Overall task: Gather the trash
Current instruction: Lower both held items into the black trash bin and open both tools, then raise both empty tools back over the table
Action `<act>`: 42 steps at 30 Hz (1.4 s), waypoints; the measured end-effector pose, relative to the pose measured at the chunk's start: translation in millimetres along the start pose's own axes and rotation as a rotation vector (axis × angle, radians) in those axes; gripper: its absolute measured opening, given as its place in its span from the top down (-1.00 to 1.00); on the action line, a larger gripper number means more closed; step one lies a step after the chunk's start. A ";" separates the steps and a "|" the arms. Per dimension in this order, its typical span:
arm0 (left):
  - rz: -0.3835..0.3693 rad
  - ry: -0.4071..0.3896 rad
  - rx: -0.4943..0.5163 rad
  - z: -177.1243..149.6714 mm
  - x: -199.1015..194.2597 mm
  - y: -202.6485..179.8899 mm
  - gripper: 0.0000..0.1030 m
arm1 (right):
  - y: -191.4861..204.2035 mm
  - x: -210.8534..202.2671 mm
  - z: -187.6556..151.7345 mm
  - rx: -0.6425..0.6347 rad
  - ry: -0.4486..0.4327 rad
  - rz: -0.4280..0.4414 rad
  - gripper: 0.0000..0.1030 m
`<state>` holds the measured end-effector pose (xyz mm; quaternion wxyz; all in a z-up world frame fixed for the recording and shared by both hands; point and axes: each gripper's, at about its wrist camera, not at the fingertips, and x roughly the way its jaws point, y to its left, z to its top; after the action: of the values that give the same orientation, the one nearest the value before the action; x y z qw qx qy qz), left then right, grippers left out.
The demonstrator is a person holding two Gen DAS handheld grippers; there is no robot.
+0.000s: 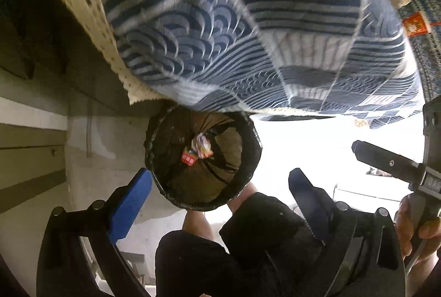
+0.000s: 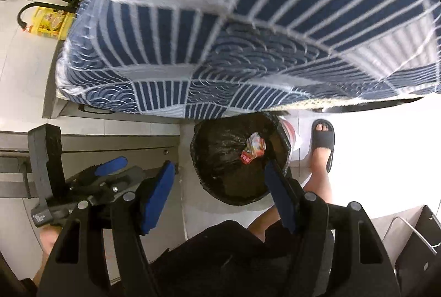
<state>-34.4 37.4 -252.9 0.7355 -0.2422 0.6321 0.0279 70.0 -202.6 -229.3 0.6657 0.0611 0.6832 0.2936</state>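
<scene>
Black-lined trash bin (image 2: 237, 162) holds a crumpled wrapper (image 2: 253, 149) near its centre.
Right gripper (image 2: 220, 195) and left gripper (image 1: 220, 195) both hang spread and empty above the bin; blue patterned tablecloth (image 2: 248, 35) at twelve o'clock, sandalled foot (image 2: 322, 142) at three.

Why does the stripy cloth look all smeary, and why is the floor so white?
In both wrist views the tablecloth is motion-blurred and bent by the fisheye lens. In the right wrist view the floor is overexposed; in the left wrist view too.
</scene>
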 end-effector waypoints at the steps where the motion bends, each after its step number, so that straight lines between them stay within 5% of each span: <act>1: 0.000 -0.011 0.000 1.4 -5.3 -0.5 -0.87 | 1.9 -4.6 -0.2 -0.004 -0.007 0.000 -0.37; 17: -0.080 -0.258 0.138 26.1 -129.1 -49.3 -0.87 | 54.0 -125.8 0.9 -0.139 -0.274 -0.001 -0.67; 27: -0.109 -0.335 0.177 62.6 -171.7 -89.3 -0.87 | 63.3 -191.0 38.6 -0.272 -0.464 -0.045 -0.90; 35: -0.128 -0.357 0.090 102.2 -186.1 -104.6 -0.87 | 56.2 -201.2 88.9 -0.395 -0.452 -0.050 -0.90; 42: -0.151 -0.342 -0.037 136.5 -177.4 -107.4 -0.87 | 39.3 -169.4 136.5 -0.457 -0.335 -0.012 -0.90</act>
<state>92.6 43.3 -39.6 0.8276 -0.2942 0.4774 0.0252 205.0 -207.1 -54.2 0.7677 -0.0470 0.4800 0.4219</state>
